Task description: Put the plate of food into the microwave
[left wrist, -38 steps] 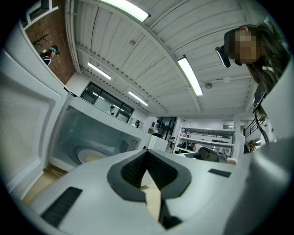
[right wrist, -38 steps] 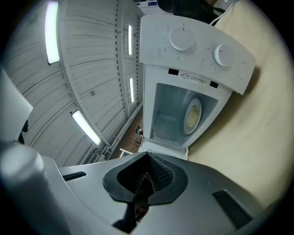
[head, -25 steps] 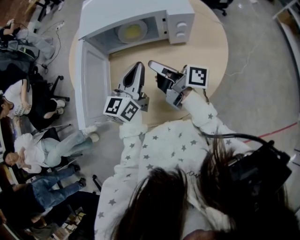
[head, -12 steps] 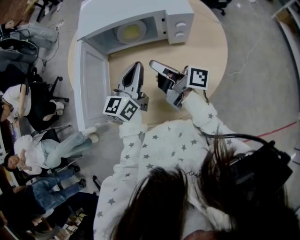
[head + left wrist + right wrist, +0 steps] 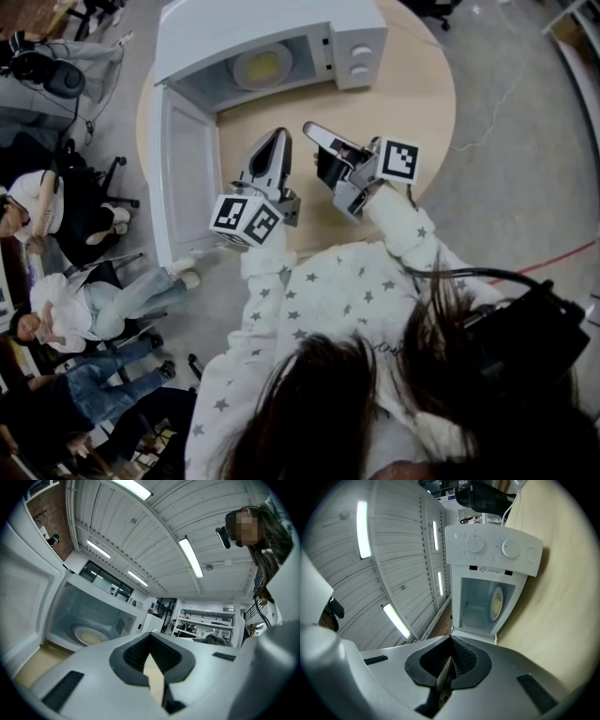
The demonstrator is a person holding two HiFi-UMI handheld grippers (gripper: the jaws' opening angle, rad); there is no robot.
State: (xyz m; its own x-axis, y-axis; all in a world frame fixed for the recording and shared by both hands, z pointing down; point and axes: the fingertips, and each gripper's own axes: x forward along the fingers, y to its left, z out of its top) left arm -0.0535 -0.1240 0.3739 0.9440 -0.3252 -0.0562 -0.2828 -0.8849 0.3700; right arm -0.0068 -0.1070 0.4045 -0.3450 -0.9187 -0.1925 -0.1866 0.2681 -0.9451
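The white microwave (image 5: pixel 272 37) stands at the far side of the round wooden table (image 5: pixel 412 103), its door (image 5: pixel 187 178) swung wide to the left. A plate of yellowish food (image 5: pixel 263 65) lies inside the cavity, and shows in the left gripper view as the plate (image 5: pixel 89 637) and in the right gripper view as the plate (image 5: pixel 497 603). My left gripper (image 5: pixel 279 136) hovers over the table in front of the opening, shut with nothing in it. My right gripper (image 5: pixel 309 128) is just beside it, also shut and holding nothing. Both point toward the microwave (image 5: pixel 492 555).
The open door overhangs the table's left edge. Two knobs (image 5: pixel 361 58) sit on the microwave's right panel. Several people sit on chairs (image 5: pixel 112 291) on the floor to the left. A cable (image 5: pixel 497 272) runs across the floor at right.
Both grippers have drifted very slightly to the right and stay shut. The microwave and the plate have not moved.
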